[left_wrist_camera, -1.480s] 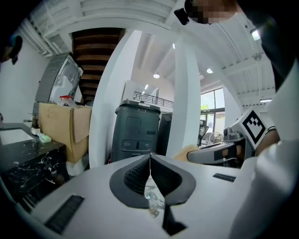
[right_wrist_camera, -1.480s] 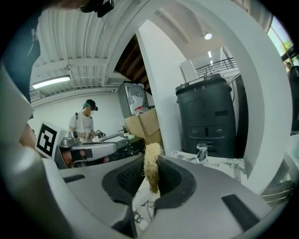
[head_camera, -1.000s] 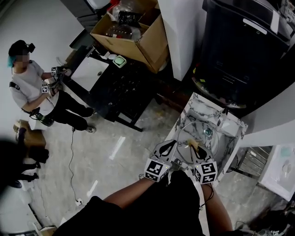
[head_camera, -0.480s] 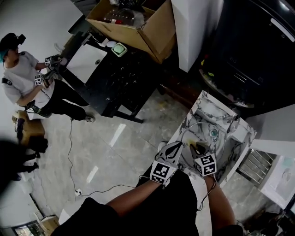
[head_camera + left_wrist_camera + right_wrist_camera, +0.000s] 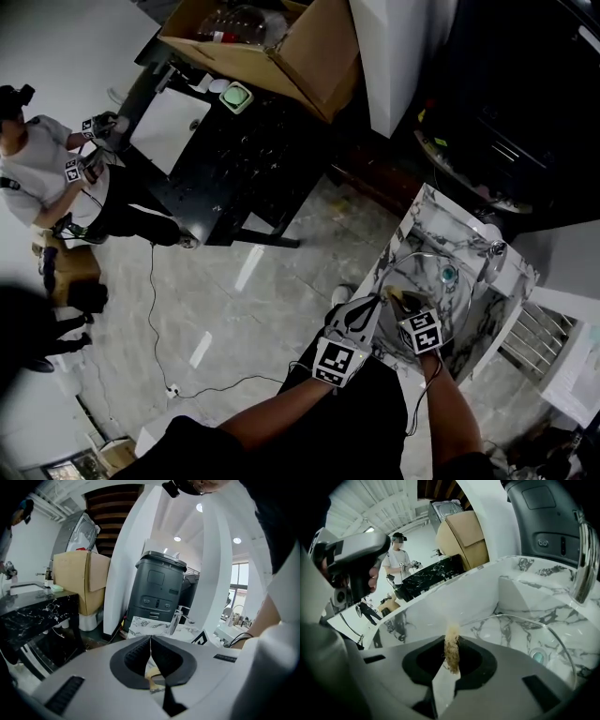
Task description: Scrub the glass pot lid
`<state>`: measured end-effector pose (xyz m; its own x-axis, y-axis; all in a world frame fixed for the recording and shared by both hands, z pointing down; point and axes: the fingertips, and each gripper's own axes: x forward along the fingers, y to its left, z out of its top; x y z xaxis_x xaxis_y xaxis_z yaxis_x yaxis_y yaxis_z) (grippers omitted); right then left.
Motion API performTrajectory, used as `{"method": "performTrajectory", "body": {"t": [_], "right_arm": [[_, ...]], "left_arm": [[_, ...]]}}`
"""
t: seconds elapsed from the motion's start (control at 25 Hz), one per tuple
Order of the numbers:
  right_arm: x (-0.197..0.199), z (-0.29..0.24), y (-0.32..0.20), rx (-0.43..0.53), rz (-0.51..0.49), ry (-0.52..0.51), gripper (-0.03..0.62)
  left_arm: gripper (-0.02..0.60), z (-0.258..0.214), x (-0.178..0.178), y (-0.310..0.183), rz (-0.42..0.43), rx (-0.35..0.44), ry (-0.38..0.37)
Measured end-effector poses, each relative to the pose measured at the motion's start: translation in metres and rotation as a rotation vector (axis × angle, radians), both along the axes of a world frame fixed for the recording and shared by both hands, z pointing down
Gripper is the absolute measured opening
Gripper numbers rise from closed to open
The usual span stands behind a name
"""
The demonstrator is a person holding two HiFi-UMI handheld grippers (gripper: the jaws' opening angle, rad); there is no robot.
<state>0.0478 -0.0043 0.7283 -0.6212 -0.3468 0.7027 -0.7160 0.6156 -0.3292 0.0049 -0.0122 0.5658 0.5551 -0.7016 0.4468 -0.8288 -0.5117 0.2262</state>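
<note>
The glass pot lid (image 5: 439, 265) lies in the marble sink (image 5: 424, 217); its clear rim (image 5: 520, 618) arcs across the basin in the right gripper view. A teal round piece (image 5: 537, 657) shows under the glass. My right gripper (image 5: 452, 641) is shut on a tan fibrous scrubber (image 5: 452, 649) over the lid's near edge. My left gripper (image 5: 150, 641) is shut, with a thin edge pinched between its jaws that looks like the lid's rim. In the head view both grippers, left (image 5: 366, 309) and right (image 5: 401, 302), sit at the sink's near side.
A chrome faucet (image 5: 584, 559) stands at the sink's far side, with a dark grey machine (image 5: 159, 592) behind it. A black marble table (image 5: 234, 141), a cardboard box (image 5: 281, 47) and another person (image 5: 37, 169) are off to the left. A cable (image 5: 216, 384) lies on the floor.
The head camera has swung, so the sink and both grippers sit further right and lower in the view. Both grippers stay shut at the sink's near side.
</note>
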Motion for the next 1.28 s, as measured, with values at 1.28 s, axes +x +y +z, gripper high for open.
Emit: {"method": "performTrajectory", "body": {"t": [1.28], "right_arm": [[0.075,0.016,-0.059,0.125,0.12,0.153,0.074]], "left_arm": [[0.017,0.0,0.024,0.009,0.051,-0.044,0.026]]}}
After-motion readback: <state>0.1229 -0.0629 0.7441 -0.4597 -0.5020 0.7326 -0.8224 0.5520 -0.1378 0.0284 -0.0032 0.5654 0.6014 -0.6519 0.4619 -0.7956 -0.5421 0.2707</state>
